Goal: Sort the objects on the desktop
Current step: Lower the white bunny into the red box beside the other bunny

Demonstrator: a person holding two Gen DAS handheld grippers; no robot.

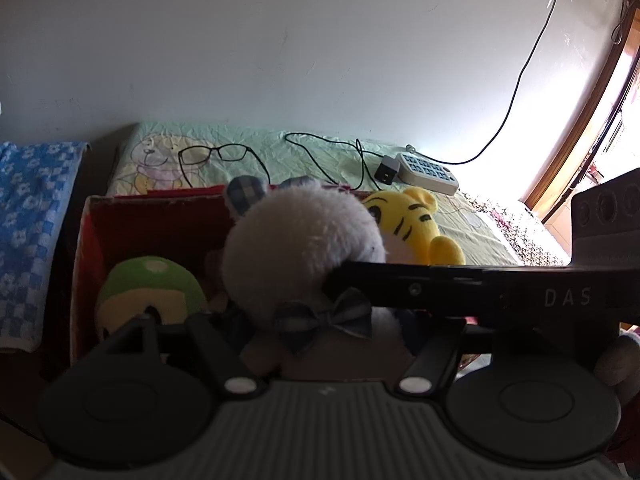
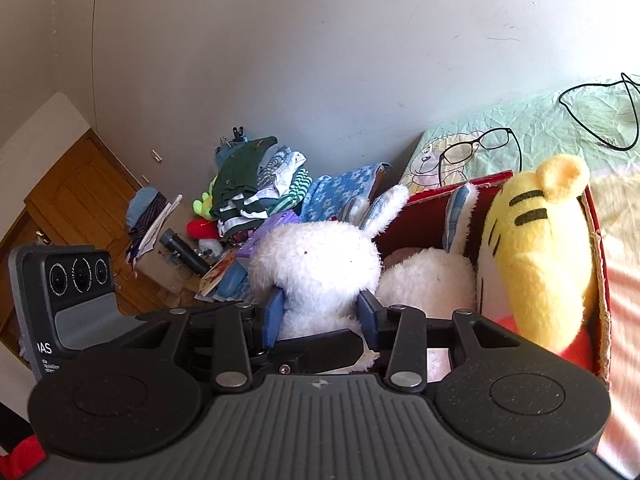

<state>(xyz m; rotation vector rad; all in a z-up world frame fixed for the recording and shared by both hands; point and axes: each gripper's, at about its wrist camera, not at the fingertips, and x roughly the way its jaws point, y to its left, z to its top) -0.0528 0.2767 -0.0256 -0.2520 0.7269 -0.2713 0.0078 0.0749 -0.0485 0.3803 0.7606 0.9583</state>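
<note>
Both grippers carry one white plush rabbit (image 2: 316, 256) over the red box (image 2: 596, 248), right gripper (image 2: 320, 316) jaws clamped on it, left gripper (image 1: 320, 320) grip unclear; next, lowering inside.

Place: home bedroom
Bed: quilt (image 1: 332, 152) in pale green with a cartoon bear print
Clothing: folded clothes (image 2: 256, 184) piled by the wall
Toys: plush animals in a red box (image 1: 160, 216)
Personal items: glasses (image 1: 212, 154), charger (image 1: 387, 170)
Door: wooden door (image 2: 76, 196)
</note>
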